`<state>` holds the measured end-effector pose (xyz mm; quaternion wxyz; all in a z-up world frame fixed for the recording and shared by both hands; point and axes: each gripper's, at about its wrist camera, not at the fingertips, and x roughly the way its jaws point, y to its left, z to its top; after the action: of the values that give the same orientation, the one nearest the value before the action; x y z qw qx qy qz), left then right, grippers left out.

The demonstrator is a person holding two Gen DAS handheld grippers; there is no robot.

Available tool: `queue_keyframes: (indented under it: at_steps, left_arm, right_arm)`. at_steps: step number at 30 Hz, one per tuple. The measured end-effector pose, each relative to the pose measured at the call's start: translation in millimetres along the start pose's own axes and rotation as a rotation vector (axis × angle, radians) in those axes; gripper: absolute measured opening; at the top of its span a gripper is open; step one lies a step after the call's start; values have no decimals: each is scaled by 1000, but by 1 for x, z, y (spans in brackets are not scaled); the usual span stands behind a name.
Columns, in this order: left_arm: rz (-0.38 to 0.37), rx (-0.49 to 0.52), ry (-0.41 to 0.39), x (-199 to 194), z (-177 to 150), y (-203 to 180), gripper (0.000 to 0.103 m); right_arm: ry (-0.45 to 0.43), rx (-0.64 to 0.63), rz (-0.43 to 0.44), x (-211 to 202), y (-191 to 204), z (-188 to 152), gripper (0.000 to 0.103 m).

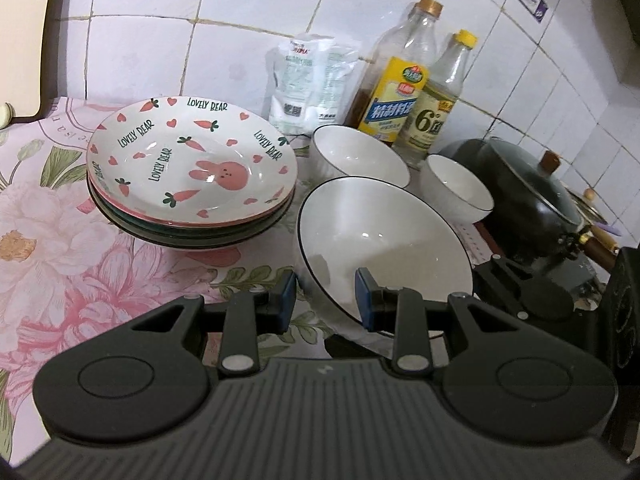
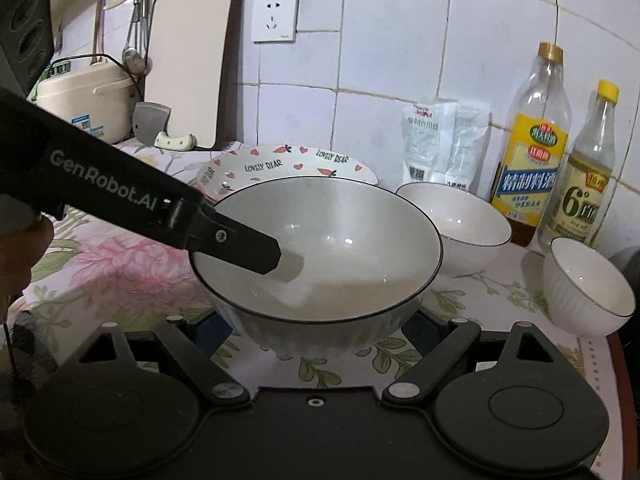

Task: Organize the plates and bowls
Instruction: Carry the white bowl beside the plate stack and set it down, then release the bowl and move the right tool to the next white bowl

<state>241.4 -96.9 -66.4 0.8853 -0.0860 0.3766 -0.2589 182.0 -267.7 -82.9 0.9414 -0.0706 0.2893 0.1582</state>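
A large white bowl with a black rim stands on the flowered cloth. My left gripper is open and straddles its near-left rim, one finger inside and one outside. My right gripper is open, its blue pads on either side of the bowl's base. A stack of plates topped by a "Lovely Bear" rabbit plate sits to the left behind. A medium white bowl and a small white bowl stand to the right.
Two bottles and a white pouch stand against the tiled wall. A dark lidded pot is at the right. A rice cooker, cleaver and cutting board stand at the back left.
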Motion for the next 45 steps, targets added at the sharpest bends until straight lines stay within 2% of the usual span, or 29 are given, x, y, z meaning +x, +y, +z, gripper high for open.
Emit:
queue_keyframes:
  at_steps: [14, 18, 27, 35, 42, 45]
  left_arm:
    - [13, -29, 73, 29, -9, 9, 30]
    - [28, -17, 71, 24, -9, 5, 30]
    - [36, 33, 52, -2, -7, -7, 30]
    - [45, 85, 25, -29, -8, -27, 30]
    - [45, 113, 0, -45, -7, -41, 30]
    - [53, 139, -5, -51, -3, -49, 31]
  right_arm:
    - [75, -9, 24, 27, -9, -17, 92]
    - [81, 51, 50, 26, -18, -21, 92]
    - [7, 88, 56, -23, -30, -29, 93]
    - [-71, 148, 53, -69, -47, -16, 93]
    - [-45, 268, 104, -88, -60, -2, 93]
    - [-45, 289, 99, -95, -65, 6, 93]
